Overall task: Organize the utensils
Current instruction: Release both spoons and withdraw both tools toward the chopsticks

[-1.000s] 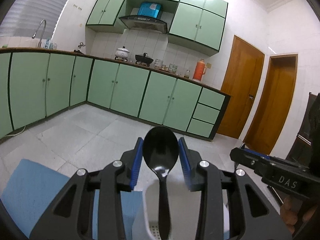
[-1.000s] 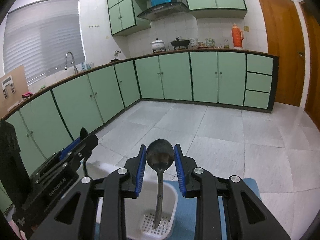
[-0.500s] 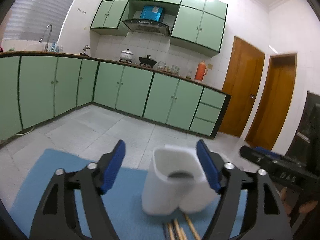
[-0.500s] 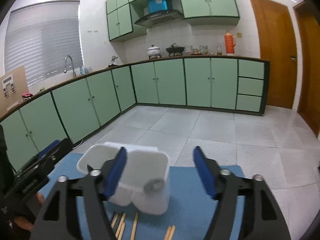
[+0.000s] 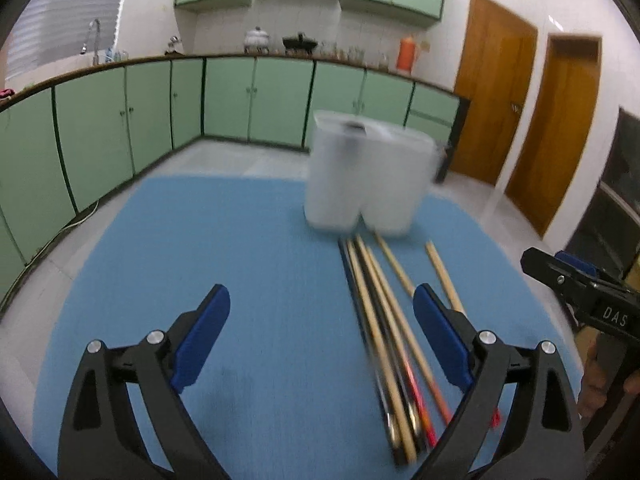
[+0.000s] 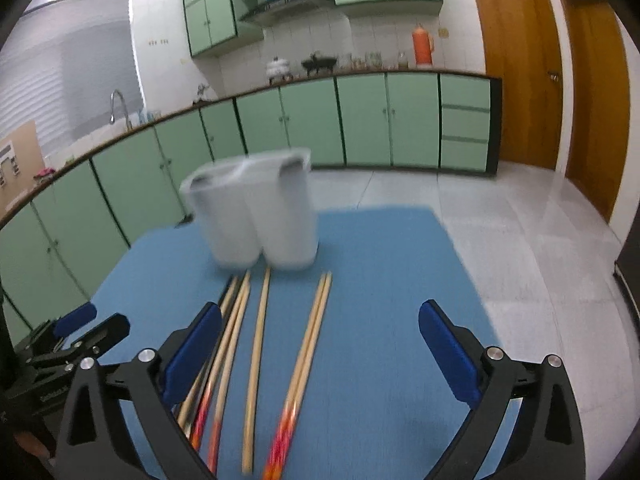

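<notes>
Two grippers: both empty, their jaws having just been opening and now spread wide.
Left gripper [image 5: 320,316]: over the blue rectangular mat [image 5: 240,240]; the long wooden chopsticks [image 5: 384,320] lie flat just inside its right-hand jaw.
Right gripper [image 6: 320,332]: chopsticks [image 6: 256,344] lie between its jaws, nearer the left-hand one, untouched.
White plastic two-compartment utensil holder [image 6: 256,216]: upright at 12 o'clock, beyond the chopstick tips.

We are in a home kitchen: green cabinets [image 6: 360,120] line the walls, a range hood [image 6: 280,6] hangs above what look like pots [image 5: 298,42], and a sink tap [image 6: 118,106] stands nearby.
</notes>
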The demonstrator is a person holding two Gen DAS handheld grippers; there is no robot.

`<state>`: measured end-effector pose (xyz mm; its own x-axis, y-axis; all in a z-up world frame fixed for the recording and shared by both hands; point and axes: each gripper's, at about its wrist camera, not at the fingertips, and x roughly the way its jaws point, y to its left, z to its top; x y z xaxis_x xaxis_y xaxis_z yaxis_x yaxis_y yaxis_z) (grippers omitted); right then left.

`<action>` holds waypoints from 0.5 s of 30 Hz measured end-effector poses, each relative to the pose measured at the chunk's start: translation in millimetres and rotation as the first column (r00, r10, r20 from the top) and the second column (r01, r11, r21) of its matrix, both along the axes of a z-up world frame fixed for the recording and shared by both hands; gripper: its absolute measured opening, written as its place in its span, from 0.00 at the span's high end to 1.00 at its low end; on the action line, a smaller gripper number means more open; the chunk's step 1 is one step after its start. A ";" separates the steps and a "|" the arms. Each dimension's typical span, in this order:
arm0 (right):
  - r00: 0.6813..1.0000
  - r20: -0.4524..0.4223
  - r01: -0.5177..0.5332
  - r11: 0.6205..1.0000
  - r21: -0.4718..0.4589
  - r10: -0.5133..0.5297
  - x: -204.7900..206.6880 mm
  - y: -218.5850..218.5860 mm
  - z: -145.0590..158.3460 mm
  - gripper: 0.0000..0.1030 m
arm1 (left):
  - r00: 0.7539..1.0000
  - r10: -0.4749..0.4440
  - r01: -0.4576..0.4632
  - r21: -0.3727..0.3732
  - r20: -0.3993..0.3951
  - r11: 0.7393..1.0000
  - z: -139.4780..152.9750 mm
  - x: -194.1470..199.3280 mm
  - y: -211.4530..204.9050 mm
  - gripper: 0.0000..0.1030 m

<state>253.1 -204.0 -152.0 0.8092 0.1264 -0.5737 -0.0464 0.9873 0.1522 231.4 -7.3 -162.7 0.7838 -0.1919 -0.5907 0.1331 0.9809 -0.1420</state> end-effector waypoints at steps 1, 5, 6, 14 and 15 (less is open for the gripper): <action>1.000 -0.022 0.001 1.000 -0.010 -0.001 -9.4 1.6 -6.0 0.07 | 1.000 -0.011 0.011 0.008 -0.014 1.000 -2.8 -6.1 -0.1 0.13; 0.997 -0.077 0.002 1.000 -0.017 -0.004 -36.7 1.5 -19.4 0.14 | 0.997 -0.051 0.055 0.067 -0.060 0.996 -12.2 -30.9 -2.4 0.13; 0.996 -0.093 0.004 1.000 -0.010 -0.005 -45.2 1.1 -23.0 0.18 | 0.996 -0.056 0.061 0.077 -0.068 0.995 -14.0 -35.3 -2.3 0.13; 0.983 -0.183 -0.022 1.000 0.002 0.022 -80.6 2.3 -39.8 0.43 | 0.989 -0.073 0.087 0.109 -0.127 0.990 -31.8 -63.2 -2.8 0.17; 0.981 -0.193 -0.027 1.000 0.004 0.028 -82.2 2.4 -40.8 0.46 | 0.988 -0.074 0.089 0.110 -0.134 0.990 -33.3 -64.4 -4.7 0.22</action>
